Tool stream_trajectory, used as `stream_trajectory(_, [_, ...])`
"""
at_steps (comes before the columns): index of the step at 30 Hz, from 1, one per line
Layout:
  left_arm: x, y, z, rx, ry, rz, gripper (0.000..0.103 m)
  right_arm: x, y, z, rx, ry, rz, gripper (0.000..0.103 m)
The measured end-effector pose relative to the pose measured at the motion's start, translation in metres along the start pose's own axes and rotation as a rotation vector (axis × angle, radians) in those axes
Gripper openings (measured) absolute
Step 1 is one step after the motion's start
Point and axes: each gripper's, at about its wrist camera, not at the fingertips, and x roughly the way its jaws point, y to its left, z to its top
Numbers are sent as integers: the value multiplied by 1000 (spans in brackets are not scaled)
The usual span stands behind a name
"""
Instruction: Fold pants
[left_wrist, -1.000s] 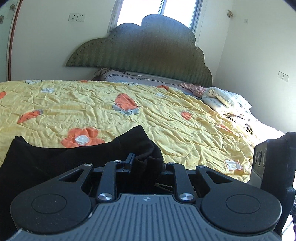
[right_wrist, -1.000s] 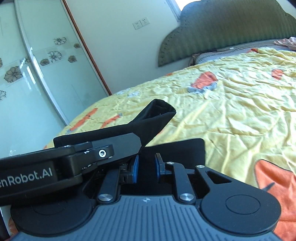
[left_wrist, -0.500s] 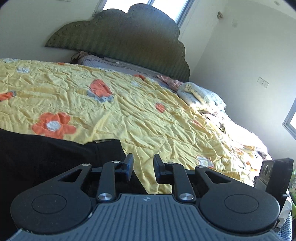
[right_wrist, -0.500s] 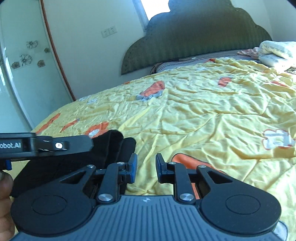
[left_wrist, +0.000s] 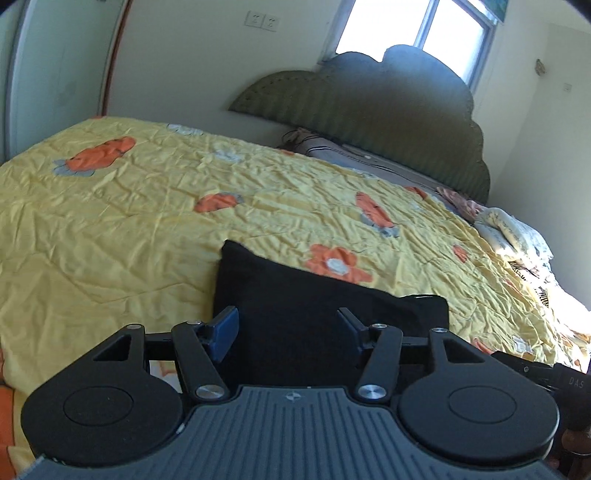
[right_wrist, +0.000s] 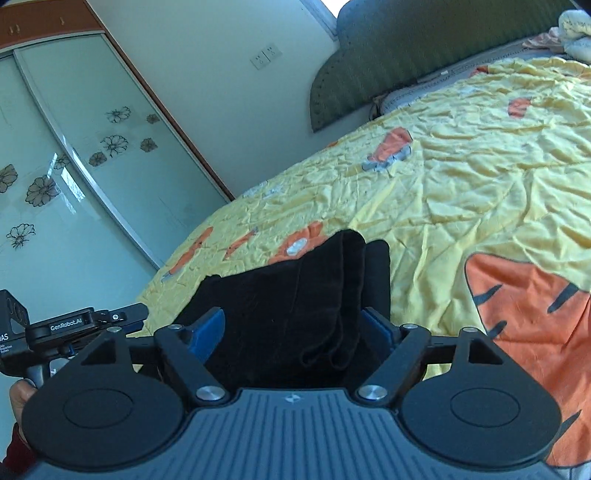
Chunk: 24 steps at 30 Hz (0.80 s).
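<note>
Black pants (right_wrist: 295, 295) lie folded compact on bed (left_wrist: 110, 221), task looks near done.
Left hand-held gripper (left_wrist: 288, 328) and right hand-held gripper (right_wrist: 295, 328) both spread, gripping nothing.

One pair of black pants (left_wrist: 325, 314) lies folded on one yellow quilt (left_wrist: 147, 221). Two grippers show: the left gripper (left_wrist: 288, 325) and the right gripper (right_wrist: 295, 328), each with two fingers spread wide. Behind the quilt stands one green headboard (left_wrist: 388, 110), with one window (left_wrist: 417, 33) above it. One double wall socket (left_wrist: 261, 20) sits left of the headboard. One bundled blanket (left_wrist: 513, 232) lies at the headboard's right end.
</note>
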Motion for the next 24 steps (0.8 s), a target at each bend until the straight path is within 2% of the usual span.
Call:
stream_trajectory(4, [-3,15,-1,-40,10,7,60,13,-15,-4,61,46,12,81])
stream_trajectory(7, [-3,8,0,-4,-13,4,61,24,-22,7,78,59,82,81])
stream_trajectory(10, [0,0,-2,20,-12,-15,61,49,-32,20,68,95,67,79])
stream_trajectory(12, [0,-3,-3,33,-8,-28,61,62,-40,27,97,105,94,78])
stream_trajectory(14, [0,-5,-4,53,-10,-20,61,69,-39,29,115,129,155,63])
stream_trajectory(15, [0,-4,-4,54,-10,-11,61,72,-34,28,93,149,159,46])
stream_trajectory(16, [0,-3,-4,46,-10,-4,61,75,-29,26,56,166,148,37])
stream_trajectory(17, [1,-1,-3,34,-8,-3,61,76,-25,24,20,182,131,35])
stream_trajectory(19, [4,5,-1,-7,5,-6,61,73,-26,24,21,171,123,19])
stream_trajectory(21, [7,7,1,-39,18,-14,61,68,-25,28,19,149,122,15])
stream_trajectory(24, [7,3,5,-53,21,-32,61,52,-5,39,-75,96,100,13])
